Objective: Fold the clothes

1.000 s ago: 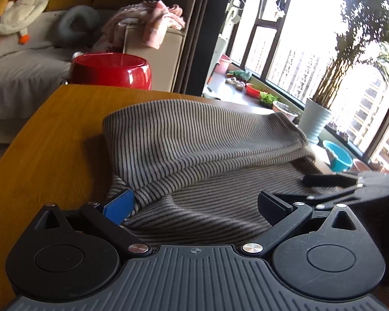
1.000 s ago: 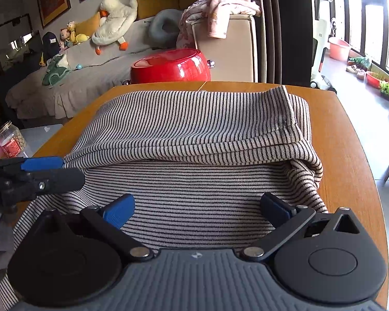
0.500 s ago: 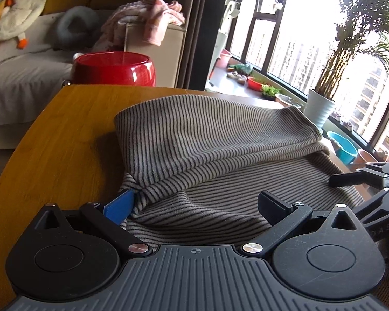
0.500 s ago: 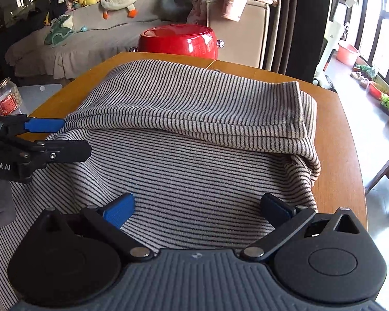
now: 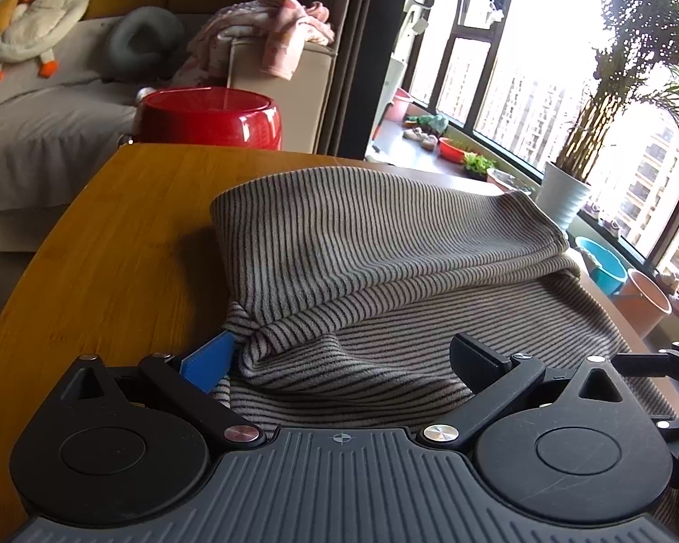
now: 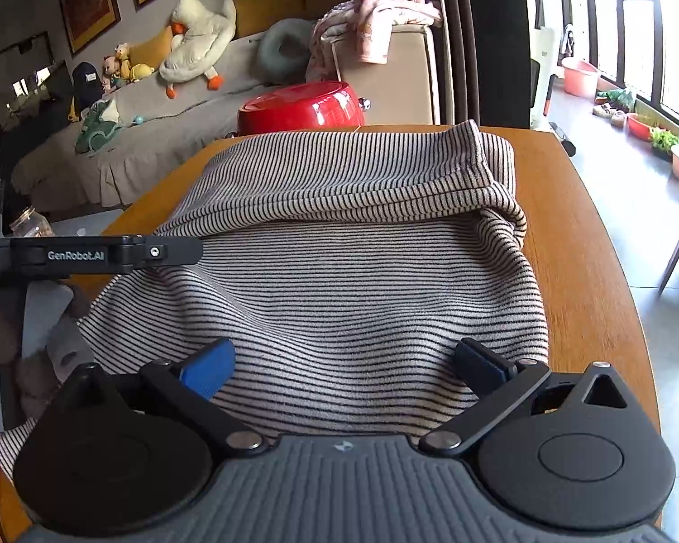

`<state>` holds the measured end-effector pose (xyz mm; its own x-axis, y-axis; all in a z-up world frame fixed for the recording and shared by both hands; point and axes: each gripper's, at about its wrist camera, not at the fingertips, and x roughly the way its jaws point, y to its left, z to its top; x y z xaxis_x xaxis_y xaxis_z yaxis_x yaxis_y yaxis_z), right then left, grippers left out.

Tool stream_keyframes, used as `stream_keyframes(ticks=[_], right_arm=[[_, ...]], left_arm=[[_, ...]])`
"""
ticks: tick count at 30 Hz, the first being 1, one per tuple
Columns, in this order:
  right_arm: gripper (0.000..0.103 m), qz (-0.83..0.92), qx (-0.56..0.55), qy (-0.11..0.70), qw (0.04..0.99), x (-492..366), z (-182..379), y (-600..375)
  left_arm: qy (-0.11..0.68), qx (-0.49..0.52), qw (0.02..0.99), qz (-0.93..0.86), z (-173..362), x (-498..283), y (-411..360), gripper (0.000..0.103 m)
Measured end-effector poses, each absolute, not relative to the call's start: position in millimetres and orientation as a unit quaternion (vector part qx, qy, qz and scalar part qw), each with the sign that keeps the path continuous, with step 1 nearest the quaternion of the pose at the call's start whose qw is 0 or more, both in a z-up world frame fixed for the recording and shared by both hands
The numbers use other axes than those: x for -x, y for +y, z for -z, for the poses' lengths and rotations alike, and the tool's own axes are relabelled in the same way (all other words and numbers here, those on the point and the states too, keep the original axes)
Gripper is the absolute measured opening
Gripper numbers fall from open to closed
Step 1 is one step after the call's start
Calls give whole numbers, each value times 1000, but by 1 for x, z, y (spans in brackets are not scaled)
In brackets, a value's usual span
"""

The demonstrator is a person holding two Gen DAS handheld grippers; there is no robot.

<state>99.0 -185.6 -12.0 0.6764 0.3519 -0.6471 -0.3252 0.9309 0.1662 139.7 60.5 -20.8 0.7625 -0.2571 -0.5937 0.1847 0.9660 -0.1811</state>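
A grey and black striped garment [image 5: 384, 262] lies on the round wooden table [image 5: 113, 235], its far part folded back over itself into a thick layer [image 6: 348, 172]. My left gripper [image 5: 341, 362] is open at the garment's left near side, its blue pad [image 5: 208, 362] touching the fold's corner. My right gripper [image 6: 344, 366] is open low over the near flat part of the cloth. Each gripper shows in the other's view: the left gripper [image 6: 190, 251] at the fold's left end, the right gripper [image 5: 629, 357] at the far right edge.
A red pot [image 5: 208, 117] stands beyond the table's far edge. Behind it is a sofa [image 6: 158, 135] with a plush duck [image 6: 199, 40] and pink clothes [image 6: 375, 22] over its arm. A potted plant [image 5: 561, 199] and basins stand by the windows on the right.
Both grippers stay open. In the right wrist view the left gripper has moved forward along the garment's left edge up to the fold. The garment has scarcely moved.
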Motion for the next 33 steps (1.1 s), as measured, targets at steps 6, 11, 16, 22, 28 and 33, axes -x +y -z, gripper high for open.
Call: stream_keyframes(ticks=[6,11,16,22,28,33], right_arm=[[103,-179,-7,342,922,-106,1,-182],[98,-175,-11,299,938,-125,-30,-184],[45,-162,-39,282,945,-164,-52,-187],[43,-60,-71,273,958,-227,-36,-218],[19,-101,-83,313,941,-253,-5,-212],[12,-118,-83,257,956,-234,-35,-211]], left_arm=[[327,48,938,109,21,-139,57,103],[329,40,938,101,20,-138,55,103],[328,49,938,103,20,-138,57,103],[324,68,937,111,20,-137,63,103],[320,81,937,117,19,-135,67,103],[285,97,946,118,-1,-133,69,103]])
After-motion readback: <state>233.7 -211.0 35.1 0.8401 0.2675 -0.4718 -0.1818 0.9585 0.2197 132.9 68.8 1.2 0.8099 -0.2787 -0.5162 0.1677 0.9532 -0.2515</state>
